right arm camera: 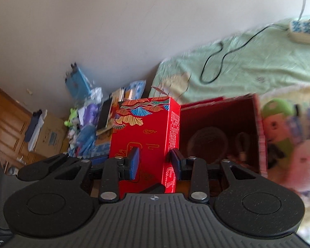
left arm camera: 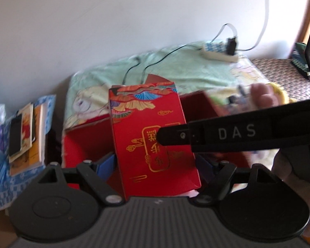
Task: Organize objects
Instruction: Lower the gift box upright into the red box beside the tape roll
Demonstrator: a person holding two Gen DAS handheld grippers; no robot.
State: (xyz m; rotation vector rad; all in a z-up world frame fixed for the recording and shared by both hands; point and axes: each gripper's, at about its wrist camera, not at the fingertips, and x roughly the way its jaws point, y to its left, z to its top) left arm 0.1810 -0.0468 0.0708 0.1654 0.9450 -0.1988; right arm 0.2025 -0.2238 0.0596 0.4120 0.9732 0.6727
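1. Jaws: left gripper [left arm camera: 155, 163] and right gripper [right arm camera: 155, 161] each flank the red carton [right arm camera: 146, 142]; firm contact unclear.
2. Carton stands beside the open red box [right arm camera: 219, 132], seemingly not yet inside.
3. Beyond, toys [right arm camera: 279, 119] on the bed [right arm camera: 248, 66] remain unsorted.

A white wall [left arm camera: 134, 20] stood behind a bed with a pale green sheet [right arm camera: 258, 62]. On the sheet lay a black cable [right arm camera: 217, 62] in a loop, and further back a white power strip [left arm camera: 219, 54] with a black plug [left arm camera: 231, 45] in it — a white cord [left arm camera: 264, 10] ran up the wall. Beside the bed, a pile of books [left arm camera: 29, 132] carried a dark phone [left arm camera: 15, 136]. A cardboard box [right arm camera: 51, 134] sat by a wooden door [right arm camera: 6, 119].
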